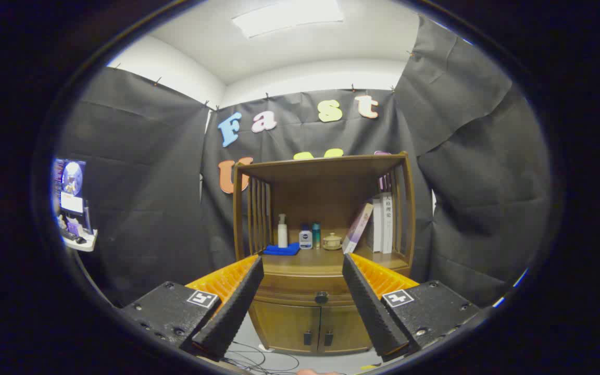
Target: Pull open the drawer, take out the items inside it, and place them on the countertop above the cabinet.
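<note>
A: Gripper [302, 265]?
B: Fingers apart, nothing held. One drawer [305, 296], closed, lower centre between them, long axis horizontal, knob [321, 297] facing camera.
A: Countertop [310, 258]?
B: Three bottles, one cloth [282, 250], one jar [332, 241].

The cabinet's countertop [310, 262] holds a blue cloth [282, 250], bottles [282, 230], a jar [332, 241] and books [380, 223].

Bright ceiling panel [288, 17] overhead, sharp centre, heavy fisheye bending toward edges.
</note>
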A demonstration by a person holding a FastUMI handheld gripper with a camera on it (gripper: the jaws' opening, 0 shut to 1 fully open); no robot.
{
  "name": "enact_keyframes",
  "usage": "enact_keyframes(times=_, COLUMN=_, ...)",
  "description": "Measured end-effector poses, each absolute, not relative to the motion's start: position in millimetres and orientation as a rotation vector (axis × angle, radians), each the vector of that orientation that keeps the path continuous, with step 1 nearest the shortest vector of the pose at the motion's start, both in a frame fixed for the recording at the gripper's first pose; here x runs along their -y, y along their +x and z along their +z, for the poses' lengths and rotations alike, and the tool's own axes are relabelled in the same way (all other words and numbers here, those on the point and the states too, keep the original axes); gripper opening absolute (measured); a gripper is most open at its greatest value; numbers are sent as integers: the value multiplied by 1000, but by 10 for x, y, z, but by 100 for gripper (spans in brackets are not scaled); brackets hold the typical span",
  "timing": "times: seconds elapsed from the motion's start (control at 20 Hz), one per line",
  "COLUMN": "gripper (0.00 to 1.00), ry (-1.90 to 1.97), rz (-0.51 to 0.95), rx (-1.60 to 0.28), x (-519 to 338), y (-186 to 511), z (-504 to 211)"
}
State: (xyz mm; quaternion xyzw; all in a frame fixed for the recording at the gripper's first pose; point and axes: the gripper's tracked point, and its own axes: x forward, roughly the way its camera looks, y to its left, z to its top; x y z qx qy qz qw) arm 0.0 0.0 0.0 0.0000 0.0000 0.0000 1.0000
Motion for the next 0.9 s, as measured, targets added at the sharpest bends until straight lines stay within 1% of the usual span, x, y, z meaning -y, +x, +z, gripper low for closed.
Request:
enact_keyframes(times=0.6, gripper=100, ry=-14, rz=0, rx=21, x=-87, y=82, z=48)
enact_keyframes(times=0.9, gripper=99, ry=-9, rz=-3, rx=10, x=-65, y=203, z=-71)
